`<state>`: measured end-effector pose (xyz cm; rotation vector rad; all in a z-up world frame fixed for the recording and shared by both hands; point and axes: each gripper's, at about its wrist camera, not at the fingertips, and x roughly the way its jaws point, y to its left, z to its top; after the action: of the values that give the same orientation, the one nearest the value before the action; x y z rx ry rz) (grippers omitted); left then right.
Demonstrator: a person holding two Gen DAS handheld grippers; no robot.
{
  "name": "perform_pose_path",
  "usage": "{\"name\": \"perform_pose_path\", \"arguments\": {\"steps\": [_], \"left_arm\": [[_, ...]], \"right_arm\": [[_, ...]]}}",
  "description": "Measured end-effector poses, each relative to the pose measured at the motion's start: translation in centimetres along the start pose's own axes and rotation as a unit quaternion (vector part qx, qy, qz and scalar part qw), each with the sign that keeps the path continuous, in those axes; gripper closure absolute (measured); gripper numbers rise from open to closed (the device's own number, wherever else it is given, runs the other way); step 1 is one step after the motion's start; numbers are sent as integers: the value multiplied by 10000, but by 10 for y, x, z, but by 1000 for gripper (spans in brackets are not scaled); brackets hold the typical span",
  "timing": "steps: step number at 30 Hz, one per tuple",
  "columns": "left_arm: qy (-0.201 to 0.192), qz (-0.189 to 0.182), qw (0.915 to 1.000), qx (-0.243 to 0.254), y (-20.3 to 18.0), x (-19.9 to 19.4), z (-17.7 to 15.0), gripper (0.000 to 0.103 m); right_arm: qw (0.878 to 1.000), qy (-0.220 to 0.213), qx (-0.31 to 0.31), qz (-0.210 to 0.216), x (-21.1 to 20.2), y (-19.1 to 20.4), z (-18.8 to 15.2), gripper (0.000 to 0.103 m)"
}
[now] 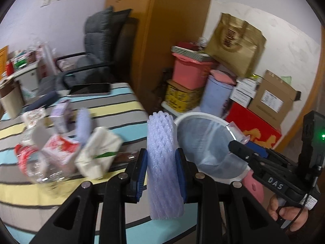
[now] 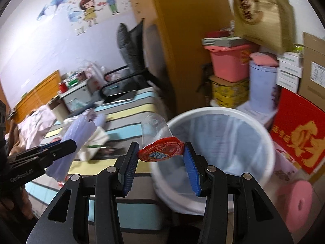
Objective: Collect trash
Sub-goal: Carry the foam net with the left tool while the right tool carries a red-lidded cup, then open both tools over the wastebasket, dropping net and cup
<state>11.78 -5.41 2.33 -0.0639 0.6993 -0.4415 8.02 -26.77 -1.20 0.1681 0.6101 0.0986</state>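
The lilac foam-net fruit sleeve (image 1: 162, 166) stands upright between the blue pads of the left tongs (image 1: 161, 170), which are clenched on its middle, just off the counter's near right edge. Close to its right is the round white bin lined with a pale translucent bag (image 1: 205, 148), standing on the floor beside the counter's right edge. The right tongs (image 2: 161, 158) grip a clear plastic jelly cup with a peeled red foil lid (image 2: 160, 142), the lid's rim caught between the pads; the cup hangs over the bin's rim (image 2: 219, 111) on the side nearest the counter. The striped blue, yellow and grey cloth-covered counter (image 1: 121, 109) still carries litter towards its left edge: a crumpled white paper wrapper (image 1: 97, 154), a red-and-white carton (image 1: 59, 148) and a clear plastic bottle with a red label (image 1: 34, 162), all blurred. A dark tablet (image 1: 91, 89) lies at the far edge. A pink foam roll (image 2: 296, 201) lies on the floor right of the bin.
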Motion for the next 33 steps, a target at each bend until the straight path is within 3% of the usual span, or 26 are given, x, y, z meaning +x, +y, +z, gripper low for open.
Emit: {"name": "perform_pose_path", "arguments": {"steps": [10, 20, 23, 24, 26, 29, 33], "left_arm": [[413, -322, 9980, 350, -52, 51, 5, 74], [702, -386, 9955, 508, -69, 81, 0, 73], [674, -422, 9959, 423, -67, 82, 2, 65], [654, -419, 9961, 408, -66, 82, 2, 56], [634, -412, 9964, 390, -65, 80, 3, 50], [599, -357, 9969, 354, -60, 78, 4, 50], [536, -248, 9977, 343, -56, 71, 4, 46]], "right_arm": [[9987, 176, 194, -439, 7, -41, -3, 56], [9962, 480, 197, -700, 20, -66, -8, 56], [9963, 493, 138, -694, 19, -68, -8, 54], [9962, 490, 115, -715, 19, -67, -8, 53], [9959, 496, 79, -758, 17, -67, -8, 51], [9958, 494, 129, -765, 18, -69, -8, 41], [9958, 448, 125, -788, 16, -67, -7, 41]]}}
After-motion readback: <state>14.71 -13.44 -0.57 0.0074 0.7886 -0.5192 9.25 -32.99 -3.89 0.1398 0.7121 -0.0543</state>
